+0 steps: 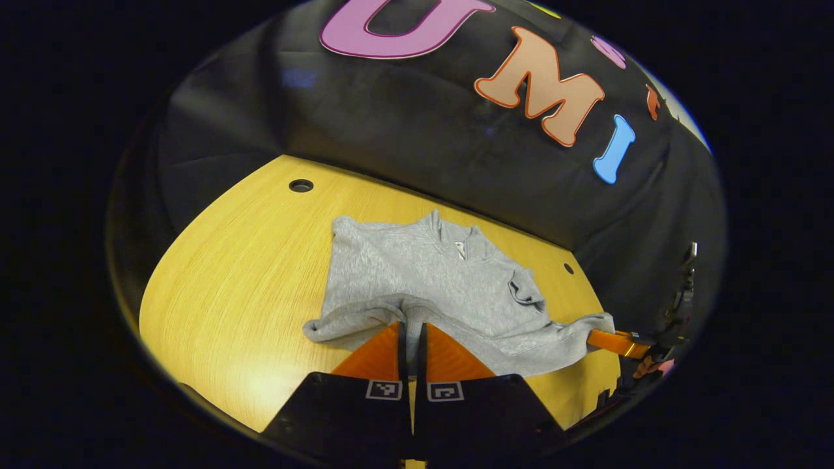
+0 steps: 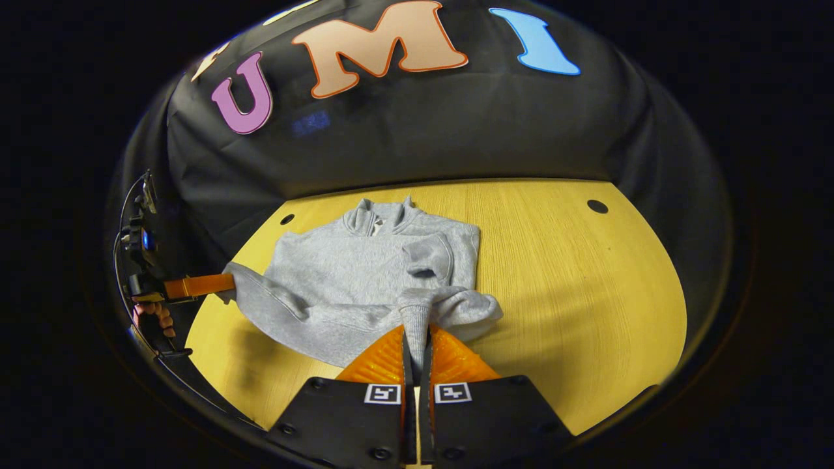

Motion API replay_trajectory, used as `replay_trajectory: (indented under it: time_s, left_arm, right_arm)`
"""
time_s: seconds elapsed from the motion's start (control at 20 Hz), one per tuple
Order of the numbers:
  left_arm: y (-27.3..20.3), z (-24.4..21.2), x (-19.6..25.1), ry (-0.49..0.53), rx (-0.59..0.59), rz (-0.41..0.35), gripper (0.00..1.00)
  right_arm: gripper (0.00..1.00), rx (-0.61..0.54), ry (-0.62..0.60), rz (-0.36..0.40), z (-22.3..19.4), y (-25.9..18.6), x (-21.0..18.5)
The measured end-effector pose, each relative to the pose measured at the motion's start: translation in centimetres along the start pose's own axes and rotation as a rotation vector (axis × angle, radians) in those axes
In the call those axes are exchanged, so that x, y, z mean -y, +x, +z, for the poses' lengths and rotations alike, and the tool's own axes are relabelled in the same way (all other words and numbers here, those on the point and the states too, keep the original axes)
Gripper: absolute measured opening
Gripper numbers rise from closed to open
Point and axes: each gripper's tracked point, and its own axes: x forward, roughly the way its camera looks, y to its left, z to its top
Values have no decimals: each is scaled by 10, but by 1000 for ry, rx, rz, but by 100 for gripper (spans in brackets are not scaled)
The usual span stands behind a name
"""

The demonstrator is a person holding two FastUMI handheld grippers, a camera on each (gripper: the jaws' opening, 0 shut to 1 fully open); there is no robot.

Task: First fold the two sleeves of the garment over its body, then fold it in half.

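Sweatshirt, grey fleece with zip collar (image 1: 430, 280), flat on yellow wooden table (image 1: 247, 273), sleeves folded in | my left gripper (image 1: 412, 335) and right gripper (image 2: 417, 339) both pinched on its hem | risk: uneven lift unfolds sleeves, skews half-fold.

Light falls on my counter (image 1: 247, 273) from above, bright and warm on the wood. A pale glare sits at about seven o'clock in the left gripper view. The cloth wall stays dim. In the right gripper view a soft shadow lies under the garment (image 2: 352, 280) toward eight o'clock. Both views bend strongly at the rim, curving the counter's edges. The middle is sharp; the rim blurs and darkens.
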Motion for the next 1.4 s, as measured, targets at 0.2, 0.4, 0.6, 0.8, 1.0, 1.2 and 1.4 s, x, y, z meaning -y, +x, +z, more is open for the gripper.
replay_trajectory:
  time_s: [0.2, 0.4, 0.6, 0.8, 1.0, 1.2, 1.4]
  left_arm:
    - [36, 9, -9, 27, -33, 42, 0]
    - [74, -1, -22, 60, -94, 96, 0]
    - [88, -11, -28, 69, -122, 121, 0]
    - [90, -5, -31, 167, -137, 116, 6]
    - [88, 38, -25, 295, -56, 130, 19]
    - [83, 97, -11, 337, 64, 124, 90]
    - [50, 134, 13, 349, 163, 73, 90]
  right_arm:
    - [5, -50, -13, -14, 2, 38, 10]
    - [5, -142, 2, -18, -16, 78, 20]
    - [7, -158, 10, 5, -19, 90, 21]
    - [12, -176, 68, 51, -13, 86, 17]
    - [31, -120, 154, 131, 22, 84, 0]
    - [88, -20, 134, 155, 64, 79, -12]
    - [98, 66, 81, 163, 92, 48, -18]
